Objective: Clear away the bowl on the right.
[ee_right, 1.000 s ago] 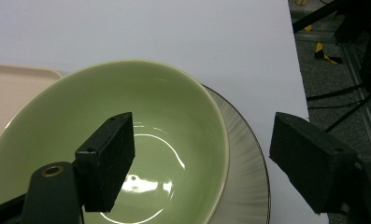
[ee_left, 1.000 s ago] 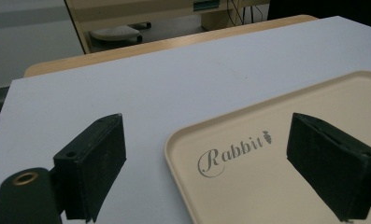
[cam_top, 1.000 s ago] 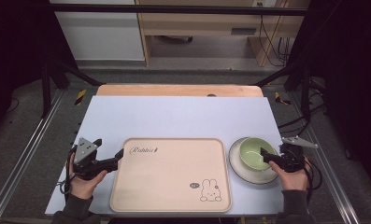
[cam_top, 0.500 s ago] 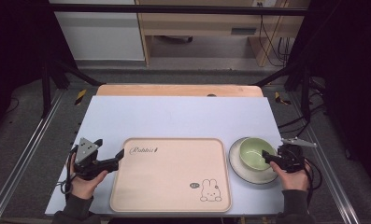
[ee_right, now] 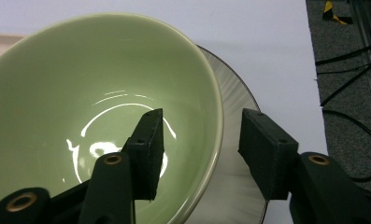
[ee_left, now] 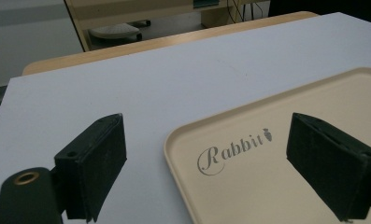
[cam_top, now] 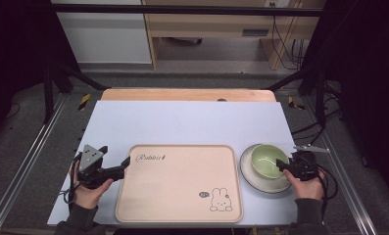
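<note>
Straddling the rim of a green bowl [ee_right: 99, 93] on a plate [cam_top: 253, 177] right of the tray [cam_top: 177, 196], the right gripper [ee_right: 199, 149] stands parted, seemingly to pinch it, while the left gripper [ee_left: 220, 163] gapes wide over the tray's corner.

A person's two hands reach in over the worktop's [cam_top: 192, 122] near edge, each gripping a set of black tongs. The left hand [cam_top: 86, 188] holds the left tongs [cam_top: 125, 166] near the near-left corner, jaws spread wide and pointing toward the worktop's middle. The right hand [cam_top: 307, 183], near the right edge, holds the right tongs [cam_top: 281, 165], jaws parted with one on each side of a green bowl's [cam_top: 267, 159] rim.
</note>
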Motion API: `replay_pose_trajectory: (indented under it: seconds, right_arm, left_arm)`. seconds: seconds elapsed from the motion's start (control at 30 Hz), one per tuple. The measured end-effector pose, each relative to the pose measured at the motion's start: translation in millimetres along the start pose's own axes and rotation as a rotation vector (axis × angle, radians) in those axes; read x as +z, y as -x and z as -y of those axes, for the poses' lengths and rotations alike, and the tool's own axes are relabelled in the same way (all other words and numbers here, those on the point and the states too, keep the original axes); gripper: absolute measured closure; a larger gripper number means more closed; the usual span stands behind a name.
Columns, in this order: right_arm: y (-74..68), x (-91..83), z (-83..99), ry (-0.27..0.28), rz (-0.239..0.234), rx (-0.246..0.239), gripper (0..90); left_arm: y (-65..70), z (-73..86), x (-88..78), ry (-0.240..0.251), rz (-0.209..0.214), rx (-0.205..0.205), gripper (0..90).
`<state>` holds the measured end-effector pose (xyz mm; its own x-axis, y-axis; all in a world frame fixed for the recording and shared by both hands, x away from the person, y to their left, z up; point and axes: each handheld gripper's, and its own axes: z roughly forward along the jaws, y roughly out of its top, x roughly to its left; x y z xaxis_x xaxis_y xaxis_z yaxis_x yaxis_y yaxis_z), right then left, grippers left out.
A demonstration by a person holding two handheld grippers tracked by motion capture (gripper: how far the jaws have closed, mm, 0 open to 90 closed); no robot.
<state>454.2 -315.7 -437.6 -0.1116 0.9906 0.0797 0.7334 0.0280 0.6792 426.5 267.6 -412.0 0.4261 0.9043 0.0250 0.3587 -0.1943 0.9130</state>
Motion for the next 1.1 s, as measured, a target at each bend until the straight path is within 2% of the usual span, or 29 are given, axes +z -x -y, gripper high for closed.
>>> replay_pose_trajectory:
  seconds: [0.33,0.43,0.47,1.1]
  right_arm:
    - [-0.1,4.6,-1.4,-0.045,0.003,0.006,59.2]
    - [-0.7,5.4,-2.5,-0.057,0.001,0.035,61.5]
    - [1.2,5.6,-2.1,-0.06,-0.001,0.019,62.5]
    - [1.9,12.1,-5.1,-0.113,-0.02,0.046,75.0]
  left_arm:
    - [-0.3,0.0,0.2,-0.006,0.001,0.004,11.8]
    - [-0.4,0.2,0.4,-0.007,0.001,0.003,11.8]
    - [-0.4,0.2,0.5,-0.007,0.0,0.003,11.8]
    - [-0.2,0.7,1.5,-0.009,-0.002,0.003,11.9]
